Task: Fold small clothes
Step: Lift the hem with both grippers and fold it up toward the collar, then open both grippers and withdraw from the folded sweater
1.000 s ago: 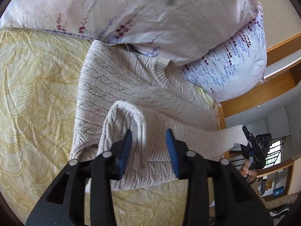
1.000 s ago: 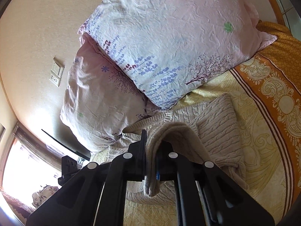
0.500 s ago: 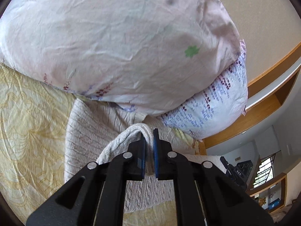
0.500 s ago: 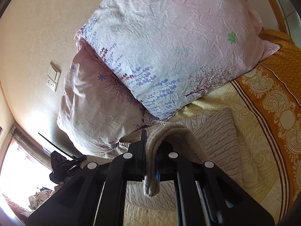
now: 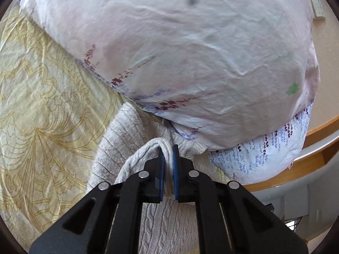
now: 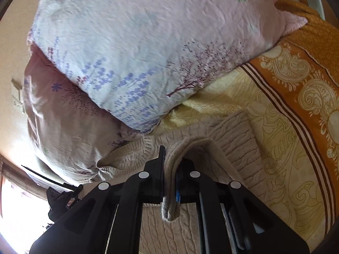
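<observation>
Left gripper point(image 5: 167, 160) has gone from spread to pinching a fold of the beige knit sweater point(image 5: 118, 139) between its pads. Right gripper point(image 6: 169, 169) keeps its own pinch on the knit — both edges now held. Sweater body lies on the bedspread point(image 5: 42, 105) ahead of the jaws, near the pillow point(image 5: 190, 53) (collar tucked against it). Fold-over looks ready.
</observation>
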`<state>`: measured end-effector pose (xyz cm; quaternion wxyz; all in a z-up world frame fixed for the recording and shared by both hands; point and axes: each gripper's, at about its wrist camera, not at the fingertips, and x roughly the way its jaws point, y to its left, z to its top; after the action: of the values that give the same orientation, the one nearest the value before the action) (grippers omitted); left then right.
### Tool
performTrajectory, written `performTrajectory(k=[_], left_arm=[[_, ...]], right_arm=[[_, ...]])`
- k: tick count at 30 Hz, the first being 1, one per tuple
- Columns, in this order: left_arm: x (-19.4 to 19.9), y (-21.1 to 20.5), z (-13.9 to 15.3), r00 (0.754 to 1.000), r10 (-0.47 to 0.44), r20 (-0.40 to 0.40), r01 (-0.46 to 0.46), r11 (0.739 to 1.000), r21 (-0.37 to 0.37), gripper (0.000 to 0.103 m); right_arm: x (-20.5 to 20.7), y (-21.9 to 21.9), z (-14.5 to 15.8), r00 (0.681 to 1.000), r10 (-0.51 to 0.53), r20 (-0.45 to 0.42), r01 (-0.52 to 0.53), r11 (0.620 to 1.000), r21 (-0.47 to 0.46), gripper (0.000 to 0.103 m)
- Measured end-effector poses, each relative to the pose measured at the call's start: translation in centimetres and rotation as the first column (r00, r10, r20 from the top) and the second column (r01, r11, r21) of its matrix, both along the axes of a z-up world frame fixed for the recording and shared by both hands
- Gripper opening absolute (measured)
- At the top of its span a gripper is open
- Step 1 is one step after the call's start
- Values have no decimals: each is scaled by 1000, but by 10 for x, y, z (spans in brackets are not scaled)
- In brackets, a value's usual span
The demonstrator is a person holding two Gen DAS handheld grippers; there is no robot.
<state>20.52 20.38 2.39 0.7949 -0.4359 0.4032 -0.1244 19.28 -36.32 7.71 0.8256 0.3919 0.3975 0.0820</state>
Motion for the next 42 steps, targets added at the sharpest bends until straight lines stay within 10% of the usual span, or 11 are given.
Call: performTrajectory(k=[8, 12, 15, 22, 42], left_arm=[[14, 1, -12, 999, 23, -34, -23, 1000, 4, 7], [17, -3, -13, 999, 25, -42, -24, 1000, 17, 15], [20, -7, -10, 999, 17, -34, -16, 1000, 14, 35], [19, -18, 9, 1000, -11, -6, 11, 995, 94, 67], [-11, 15, 2, 989, -104, -107, 130, 951, 280, 72]], right_arm=[[19, -10, -24, 992, -41, -119, 54, 993, 108, 12], [18, -13, -25, 992, -65, -109, 82, 984, 161, 47], [19, -12, -23, 993, -60, -102, 77, 983, 166, 53], [18, -9, -24, 993, -59, -103, 75, 985, 157, 54], [-46, -46, -13, 981, -108, -161, 84, 985, -150, 54]])
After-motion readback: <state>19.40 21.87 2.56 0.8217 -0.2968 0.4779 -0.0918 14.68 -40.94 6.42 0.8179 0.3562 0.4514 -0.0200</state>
